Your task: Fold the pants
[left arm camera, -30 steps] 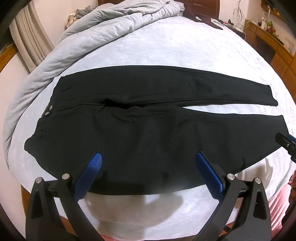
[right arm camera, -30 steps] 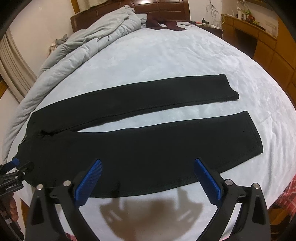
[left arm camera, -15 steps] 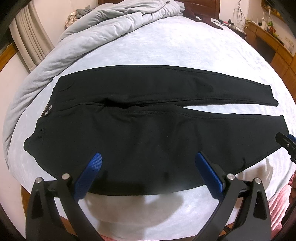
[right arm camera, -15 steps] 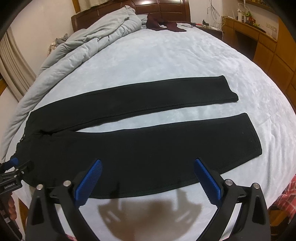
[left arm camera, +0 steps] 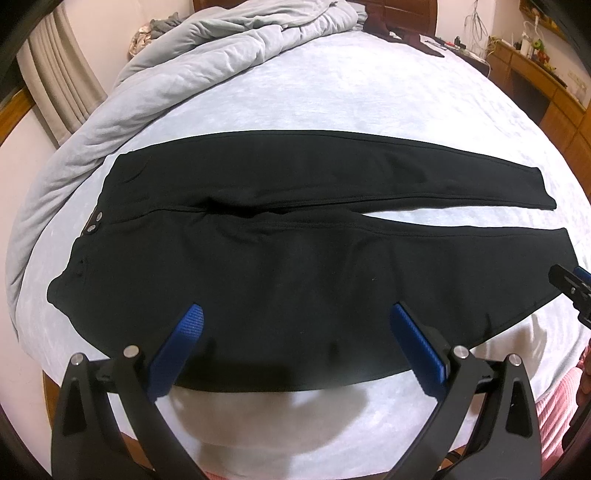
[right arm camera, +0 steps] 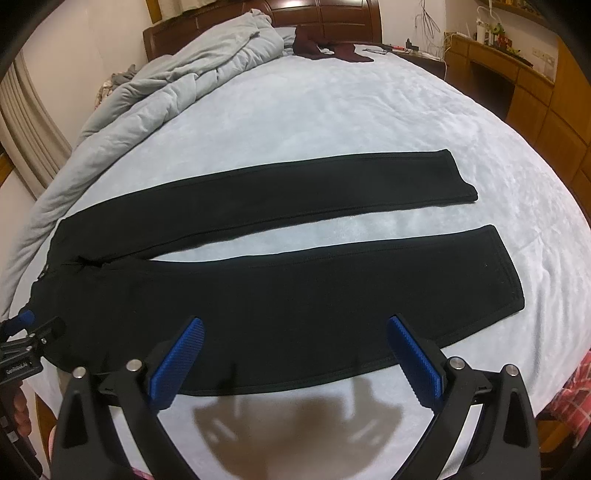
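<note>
Black pants [left arm camera: 280, 266] lie flat on the pale bed, waistband at the left with two metal buttons [left arm camera: 95, 223], both legs stretched right and slightly apart. In the right wrist view the pants [right arm camera: 295, 291] show both cuffs at the right. My left gripper [left arm camera: 295, 325] is open and empty, over the near edge of the hip and thigh. My right gripper [right arm camera: 295, 336] is open and empty, over the near edge of the near leg. The right gripper shows at the right edge of the left view [left arm camera: 572, 288], the left gripper at the left edge of the right view [right arm camera: 26, 332].
A bunched grey duvet [left arm camera: 177, 81] lies along the far left of the bed [left arm camera: 369, 96]. A dark red garment [right arm camera: 325, 46] lies near the wooden headboard [right arm camera: 258, 18]. A wooden desk [right arm camera: 517, 74] stands at the right. Curtains [left arm camera: 59, 88] hang at the left.
Both grippers have edged slightly back and upward over the near edge of the pants. The pants have not moved.
</note>
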Motion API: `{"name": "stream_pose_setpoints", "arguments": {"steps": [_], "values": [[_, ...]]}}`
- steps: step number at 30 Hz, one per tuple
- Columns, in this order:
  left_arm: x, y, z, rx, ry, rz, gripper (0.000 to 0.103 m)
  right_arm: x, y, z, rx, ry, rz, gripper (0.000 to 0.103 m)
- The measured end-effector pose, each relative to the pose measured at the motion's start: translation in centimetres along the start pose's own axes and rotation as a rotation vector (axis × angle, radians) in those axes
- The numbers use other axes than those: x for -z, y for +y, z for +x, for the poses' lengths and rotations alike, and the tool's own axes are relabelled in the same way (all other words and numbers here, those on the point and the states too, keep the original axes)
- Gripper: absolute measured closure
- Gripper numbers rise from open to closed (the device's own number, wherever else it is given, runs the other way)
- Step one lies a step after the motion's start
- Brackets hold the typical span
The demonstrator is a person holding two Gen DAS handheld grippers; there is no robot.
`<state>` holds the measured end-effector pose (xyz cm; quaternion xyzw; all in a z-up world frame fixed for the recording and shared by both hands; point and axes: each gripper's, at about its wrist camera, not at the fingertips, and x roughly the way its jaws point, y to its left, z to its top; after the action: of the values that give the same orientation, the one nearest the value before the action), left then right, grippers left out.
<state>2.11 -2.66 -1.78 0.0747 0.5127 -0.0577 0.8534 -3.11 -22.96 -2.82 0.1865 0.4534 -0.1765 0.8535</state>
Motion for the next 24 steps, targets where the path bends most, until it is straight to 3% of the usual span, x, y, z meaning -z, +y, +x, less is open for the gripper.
{"name": "stream_pose_setpoints", "arguments": {"steps": [9,15,18,22,24], "values": [[-1.0,-0.6,1.1,0.02,0.024,-0.005,0.003,-2.3,-3.1,1.2,-0.068,-0.01,0.025,0.004],[-4.7,-2.3,3.4,0.114,0.017,-0.009,0.003,-9.7,-11.2,3.6,-0.007,-0.018,0.053,0.004],[-7.4,-4.4,5.2,0.18,0.049,0.021,0.003,-14.0,-16.7,6.6,0.001,0.039,0.119,0.004],[-10.7,-6.5,7.4,0.184,0.051,0.017,0.003,-18.4,-21.8,11.3,0.004,0.14,0.15,0.004],[-12.5,-7.9,8.9,0.188,0.061,0.026,0.003,-19.9,-23.0,13.6,0.052,0.173,0.118,0.004]]}}
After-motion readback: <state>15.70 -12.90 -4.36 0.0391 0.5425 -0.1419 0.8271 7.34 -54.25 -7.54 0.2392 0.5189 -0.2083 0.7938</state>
